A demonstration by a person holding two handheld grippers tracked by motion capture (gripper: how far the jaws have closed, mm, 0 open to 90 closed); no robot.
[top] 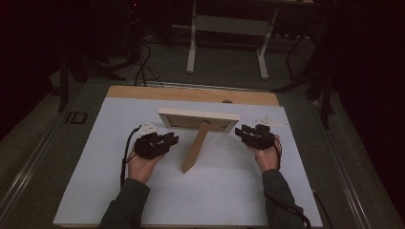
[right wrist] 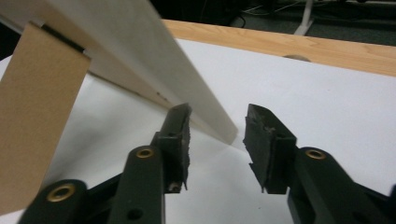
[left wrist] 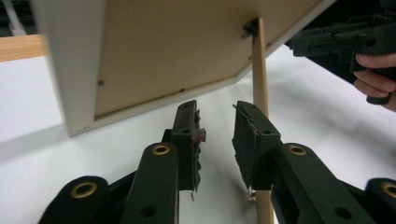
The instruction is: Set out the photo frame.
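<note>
A white picture frame (top: pixel 198 118) stands on the white table with its brown backing toward me, leaning on a tan prop leg (top: pixel 196 146) that runs down to the table. My left gripper (top: pixel 173 139) sits just left of the frame, open, with nothing between its jaws. In the left gripper view the frame's back (left wrist: pixel 173 46) and the leg (left wrist: pixel 260 79) rise beyond the left gripper (left wrist: pixel 217 133). My right gripper (top: pixel 240 131) is open at the frame's right end. The right gripper view has the frame's white edge (right wrist: pixel 187 79) reaching down between the jaws of the right gripper (right wrist: pixel 217 135), untouched.
The white tabletop (top: pixel 215 191) has a wooden strip (top: pixel 191 94) along its far edge. Beyond it on the dark floor stand a white table base (top: pixel 227 36) and cables (top: pixel 143 67). The person's hands and dark sleeves come in from the bottom.
</note>
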